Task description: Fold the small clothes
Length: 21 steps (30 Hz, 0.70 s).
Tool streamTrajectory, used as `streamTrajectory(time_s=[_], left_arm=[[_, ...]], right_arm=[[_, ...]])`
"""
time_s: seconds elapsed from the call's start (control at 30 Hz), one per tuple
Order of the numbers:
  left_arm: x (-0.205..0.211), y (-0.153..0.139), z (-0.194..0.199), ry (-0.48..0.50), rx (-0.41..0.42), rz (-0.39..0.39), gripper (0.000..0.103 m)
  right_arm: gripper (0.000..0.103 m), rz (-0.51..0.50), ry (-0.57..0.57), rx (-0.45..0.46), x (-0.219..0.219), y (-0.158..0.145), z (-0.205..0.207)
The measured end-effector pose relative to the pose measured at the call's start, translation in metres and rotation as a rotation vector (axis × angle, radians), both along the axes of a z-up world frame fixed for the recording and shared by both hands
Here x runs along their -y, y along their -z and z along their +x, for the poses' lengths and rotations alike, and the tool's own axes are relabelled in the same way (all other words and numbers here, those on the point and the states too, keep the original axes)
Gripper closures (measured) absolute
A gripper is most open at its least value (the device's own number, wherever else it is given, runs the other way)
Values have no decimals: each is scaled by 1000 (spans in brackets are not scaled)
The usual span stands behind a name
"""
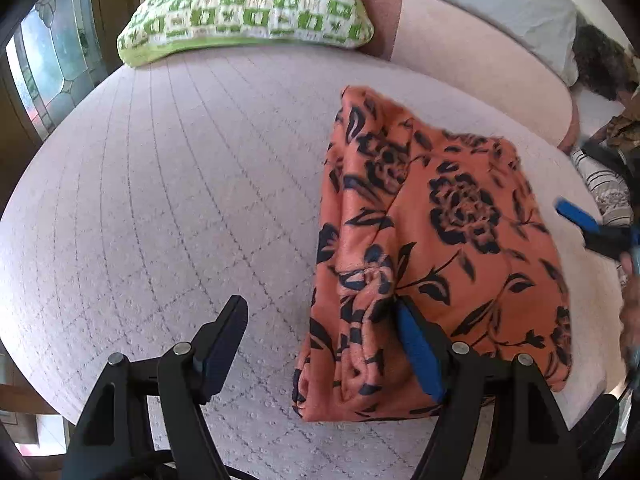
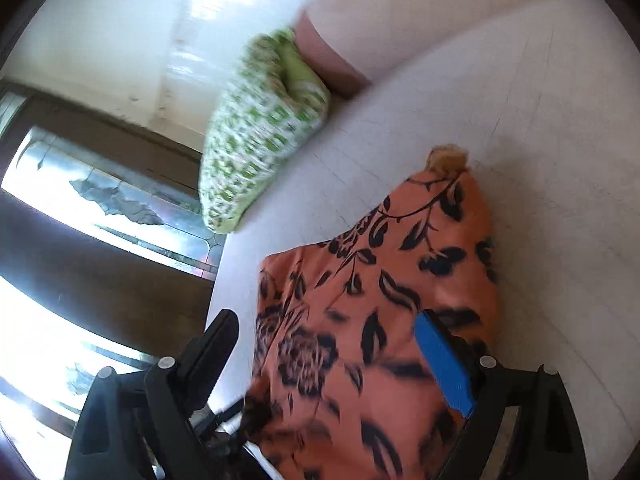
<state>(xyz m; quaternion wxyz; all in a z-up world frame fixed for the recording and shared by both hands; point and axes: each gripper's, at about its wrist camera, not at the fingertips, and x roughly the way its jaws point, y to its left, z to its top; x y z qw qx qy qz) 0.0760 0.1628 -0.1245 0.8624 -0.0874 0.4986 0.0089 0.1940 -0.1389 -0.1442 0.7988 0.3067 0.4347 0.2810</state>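
Orange floral garment point(image 1: 436, 248), folded, lies on pale quilted bed cover point(image 1: 160, 200), well apart from green pillow point(image 1: 248, 4). Long axis runs away from left gripper point(image 1: 320, 344), narrow end nearest. Both tools spread wide, pinching nothing; right gripper point(image 2: 328, 356) straddles the cloth. Risk: 1 finger point(image 1: 420, 356) touching the edge may snag and undo the fold.

Right claw point(image 2: 332, 344) spread wide over folded orange black-floral garment point(image 2: 372, 300) on pale quilted bed point(image 2: 540, 140); green-patterned pillow point(image 2: 260, 132) beyond.
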Motion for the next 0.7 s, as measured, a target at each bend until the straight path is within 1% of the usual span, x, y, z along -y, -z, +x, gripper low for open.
streamTrajectory(time_s=[0.07,0.13,0.17,0.23,0.3,0.33,0.4,0.43,0.47,0.5,0.53,0.57,0.6,0.63,0.67,0.7], left_arm=[[0,-7,-2,-7,25,-9,27],[0,-11,-1,-7,45,-26,27],[0,-13,2,-11,51,-30,27],[1,-13,10,-17,50,-41,26],[0,-10,17,-16,61,-86,22],[1,-6,23,-19,57,-106,17],[2,7,33,-5,35,-130,17],[3,17,39,-1,9,-134,17],[4,31,44,12,-34,-148,16],[4,39,47,21,-57,-166,16],[4,39,45,24,-25,-167,16],[6,38,44,39,-16,-160,30],[10,37,44,84,-18,-186,63],[12,35,45,100,-34,-223,65],[14,30,44,95,-20,-201,72],[21,21,43,112,2,-167,74]], right_arm=[[11,-61,57,18,19,1,-21],[10,-105,97,0,31,12,-30],[10,-121,109,-36,36,24,-32],[10,-111,100,-108,41,46,-27],[10,-116,71,-151,33,62,-24],[10,-117,58,-158,26,66,-23],[10,-92,6,-160,11,72,-21],[10,-95,0,-156,8,72,-21],[9,-99,-7,-155,2,72,-19],[9,-105,-20,-163,-2,73,-16],[12,-122,-28,-167,-7,73,-15],[30,-136,-37,-167,-14,72,-13],[41,-155,-58,-174,-18,72,-11],[52,-157,-67,-165,-19,68,-11],[61,-164,-76,-149,-19,62,-11],[63,-167,-89,-125,-21,54,-12]])
